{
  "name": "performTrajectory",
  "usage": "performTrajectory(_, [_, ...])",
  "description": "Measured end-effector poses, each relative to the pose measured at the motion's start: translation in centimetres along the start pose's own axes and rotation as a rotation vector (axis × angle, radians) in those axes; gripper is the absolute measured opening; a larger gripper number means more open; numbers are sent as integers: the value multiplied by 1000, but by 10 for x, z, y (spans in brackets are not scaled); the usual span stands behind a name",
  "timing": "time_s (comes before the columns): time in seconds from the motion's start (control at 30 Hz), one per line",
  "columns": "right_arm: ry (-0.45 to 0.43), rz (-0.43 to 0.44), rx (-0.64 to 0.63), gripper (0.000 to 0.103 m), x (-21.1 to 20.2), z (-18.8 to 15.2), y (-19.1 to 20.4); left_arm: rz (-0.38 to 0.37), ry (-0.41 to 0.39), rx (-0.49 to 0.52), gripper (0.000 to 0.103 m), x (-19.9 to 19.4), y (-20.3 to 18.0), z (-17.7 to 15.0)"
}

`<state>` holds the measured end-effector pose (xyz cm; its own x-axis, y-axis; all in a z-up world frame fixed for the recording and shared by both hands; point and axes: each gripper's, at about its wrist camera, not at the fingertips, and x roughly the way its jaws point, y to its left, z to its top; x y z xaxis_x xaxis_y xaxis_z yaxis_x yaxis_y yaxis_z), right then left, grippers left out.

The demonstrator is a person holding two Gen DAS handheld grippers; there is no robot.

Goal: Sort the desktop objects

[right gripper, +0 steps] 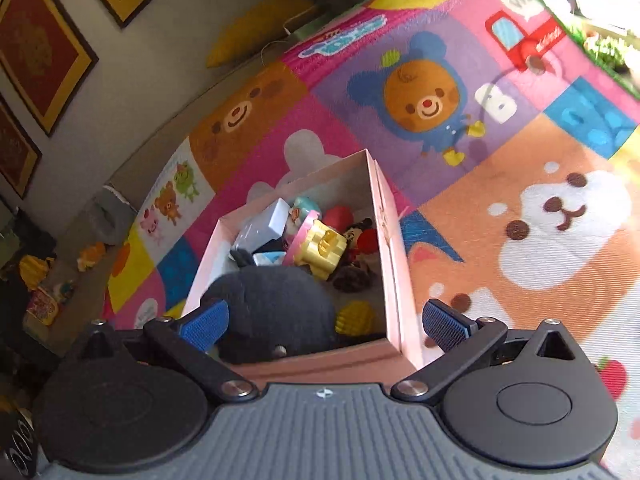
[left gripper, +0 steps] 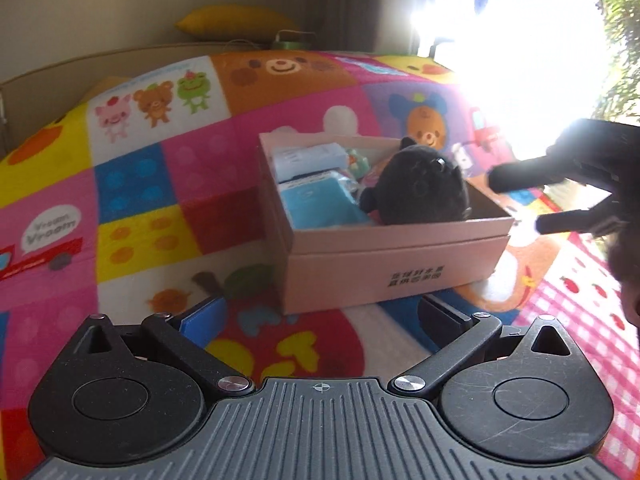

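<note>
A pink cardboard box (left gripper: pixel 396 256) stands on the cartoon-print cloth (left gripper: pixel 160 184). Inside it lie a black plush toy (left gripper: pixel 420 192), blue packets (left gripper: pixel 316 200) and small toys. My left gripper (left gripper: pixel 320 316) is open in front of the box, nothing between its fingers. My right gripper (left gripper: pixel 520 200) hovers open at the box's right side. In the right wrist view the box (right gripper: pixel 396 256) sits just below my right gripper (right gripper: pixel 326 326), which is open above the black plush (right gripper: pixel 276 308). A yellow block toy (right gripper: pixel 324 248), a red ball (right gripper: pixel 338 218) and a yellow ridged piece (right gripper: pixel 354 318) also lie inside.
The colourful cloth (right gripper: pixel 520 208) covers the whole tabletop around the box. A yellow cushion (left gripper: pixel 236 20) lies behind the table by the wall. Framed pictures (right gripper: pixel 40 48) hang on the wall. More toys (right gripper: pixel 44 296) lie on a lower surface at the left. Bright window glare fills the right.
</note>
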<state>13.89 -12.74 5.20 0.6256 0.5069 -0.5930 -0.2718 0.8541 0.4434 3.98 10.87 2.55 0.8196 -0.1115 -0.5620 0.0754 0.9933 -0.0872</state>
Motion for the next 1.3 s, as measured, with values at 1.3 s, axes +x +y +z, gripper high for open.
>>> performTrajectory(1.3, [-41,-342,-308,103,2,-104,14,195,89,-18,103,24,-26,-19])
